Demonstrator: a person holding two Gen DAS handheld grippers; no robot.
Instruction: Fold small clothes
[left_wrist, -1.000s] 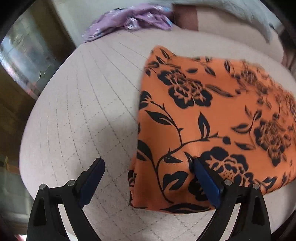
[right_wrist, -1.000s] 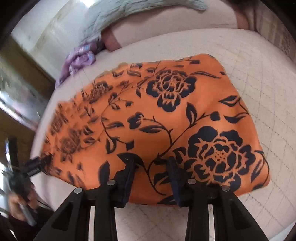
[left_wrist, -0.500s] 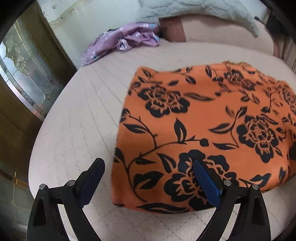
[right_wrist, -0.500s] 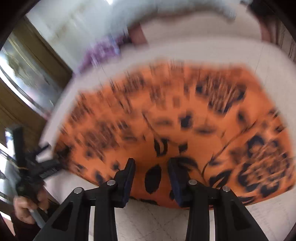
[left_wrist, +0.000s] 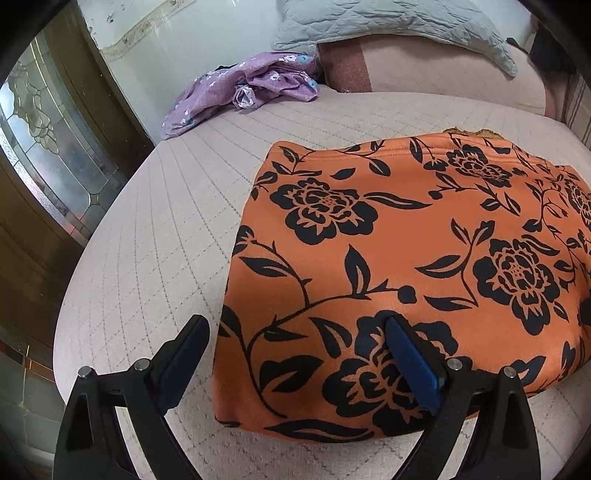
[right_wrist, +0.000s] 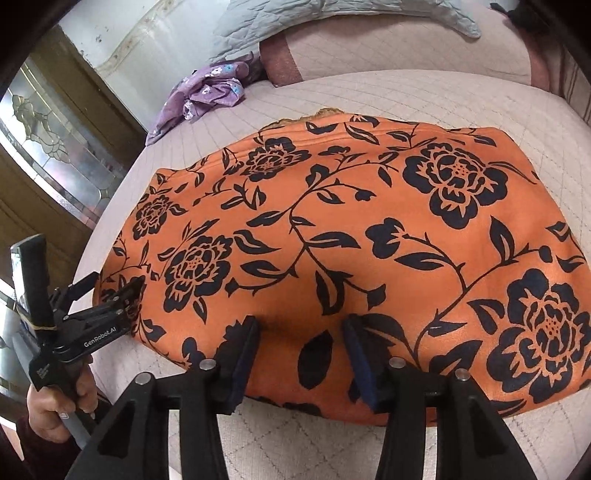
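Note:
An orange garment with black flowers (left_wrist: 406, 251) lies folded flat on the quilted bed; it also fills the right wrist view (right_wrist: 351, 251). My left gripper (left_wrist: 295, 354) is open and empty over the garment's near left corner. It also shows in the right wrist view (right_wrist: 114, 291), at the garment's left end. My right gripper (right_wrist: 301, 354) is open and empty above the garment's near edge, with the jaws partly apart and nothing between them.
The beige quilted bed (left_wrist: 155, 236) carries a crumpled purple floral garment (left_wrist: 243, 88) at the far left, also seen from the right wrist (right_wrist: 207, 92). A grey-blue pillow (left_wrist: 388, 22) lies at the head. A wooden door with glass (left_wrist: 48, 147) stands left.
Both grippers have pulled back and up from the garment, so more of the bed and room shows. The garment lies still and flat.

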